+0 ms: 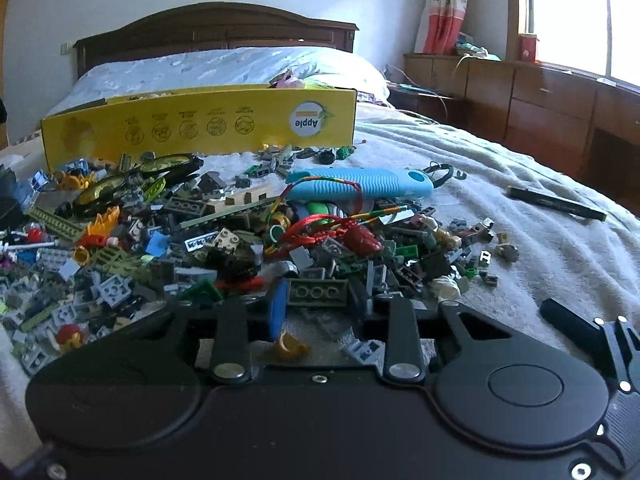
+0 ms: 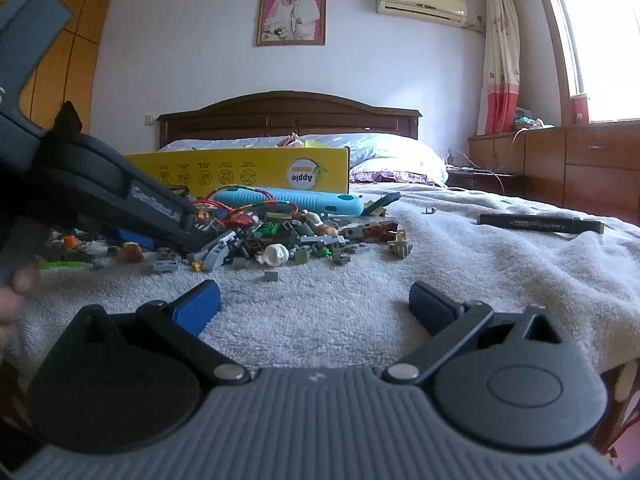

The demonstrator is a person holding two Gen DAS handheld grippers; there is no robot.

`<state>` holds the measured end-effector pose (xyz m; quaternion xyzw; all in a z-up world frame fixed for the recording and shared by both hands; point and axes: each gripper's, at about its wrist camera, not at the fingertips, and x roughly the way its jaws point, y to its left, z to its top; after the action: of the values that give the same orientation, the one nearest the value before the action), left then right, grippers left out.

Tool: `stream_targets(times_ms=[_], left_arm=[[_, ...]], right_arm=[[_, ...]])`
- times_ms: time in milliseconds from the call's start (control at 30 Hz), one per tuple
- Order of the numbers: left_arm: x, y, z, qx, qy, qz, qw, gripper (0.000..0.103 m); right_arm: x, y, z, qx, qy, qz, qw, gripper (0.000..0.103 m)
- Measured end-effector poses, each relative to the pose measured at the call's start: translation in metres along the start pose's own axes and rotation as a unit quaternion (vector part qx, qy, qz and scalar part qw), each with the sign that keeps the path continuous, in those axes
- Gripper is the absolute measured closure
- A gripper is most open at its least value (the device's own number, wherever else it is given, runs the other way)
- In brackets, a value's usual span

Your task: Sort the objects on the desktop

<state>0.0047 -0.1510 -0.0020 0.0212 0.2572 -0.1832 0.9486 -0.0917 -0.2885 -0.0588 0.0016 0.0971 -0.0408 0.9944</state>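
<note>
The left gripper (image 1: pixel 318 300) is nosed down into the near edge of a heap of toy building bricks (image 1: pixel 224 240) spread over a white towel (image 1: pixel 540 248) on a bed. Its jaws are narrowed around a grey-green two-by-four brick (image 1: pixel 317 292), which sits between the blue pad (image 1: pixel 277 312) and the opposite dark finger. The pads look to be on the brick's ends or just short of them; whether they actually press cannot be told, though this seems the piece being picked out for sorting. A small gold piece (image 1: pixel 291 346) lies on the towel under the jaws.

The right gripper (image 2: pixel 316 308) hovers low over bare towel, well clear of the pile, with jaws wide apart and nothing between them. It probably waits its turn, out of the other tool's way.

A yellow cardboard box (image 1: pixel 200 124), printed "Apple" upside down, stands open just behind the heap, the likely destination for sorted pieces. Across the top of the pile lie a light blue ribbed handle (image 1: pixel 360 184) and a red braided cord (image 1: pixel 328 232), which could snag a lifted brick. A black marker (image 2: pixel 540 224) lies apart on the towel, to the right.
</note>
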Motion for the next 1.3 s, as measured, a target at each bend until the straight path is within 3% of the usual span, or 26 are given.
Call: stream_targets(times_ms=[433,500,567,667,800,933,967,1033,1300], left_arm=[[-0.033,0.042,0.002,-0.031,-0.024,0.026,0.9989,0.073],[-0.036,0.047,0.002,-0.034,-0.026,0.027,0.9987,0.073],[-0.040,0.051,0.003,-0.036,-0.028,0.026,0.9986,0.073],[-0.043,0.056,0.002,-0.039,-0.032,0.027,0.9984,0.073],[-0.043,0.064,0.000,-0.051,-0.031,0.025,0.9979,0.073],[-0.044,0.070,-0.002,-0.063,-0.029,0.020,0.9974,0.073],[-0.044,0.070,-0.003,-0.064,-0.030,0.019,0.9973,0.073],[-0.045,0.072,-0.004,-0.065,-0.030,0.017,0.9973,0.073],[-0.048,0.076,-0.005,-0.077,-0.035,0.011,0.9963,0.073]], right_arm=[[0.001,0.000,0.002,0.000,0.007,0.002,1.000,0.002],[-0.001,0.000,0.006,0.010,0.009,0.005,1.000,0.016],[-0.007,0.006,0.008,0.003,0.001,0.006,1.000,0.044],[-0.012,0.020,0.014,-0.014,-0.009,0.013,1.000,0.075],[-0.006,0.031,0.024,0.000,0.002,0.063,0.998,0.078],[0.008,0.040,0.027,-0.002,0.029,0.077,0.997,0.078],[0.010,0.038,0.026,-0.001,0.032,0.075,0.997,0.079],[0.011,0.037,0.025,0.000,0.032,0.066,0.997,0.092],[0.005,0.001,0.025,0.020,0.035,-0.012,0.999,0.096]])
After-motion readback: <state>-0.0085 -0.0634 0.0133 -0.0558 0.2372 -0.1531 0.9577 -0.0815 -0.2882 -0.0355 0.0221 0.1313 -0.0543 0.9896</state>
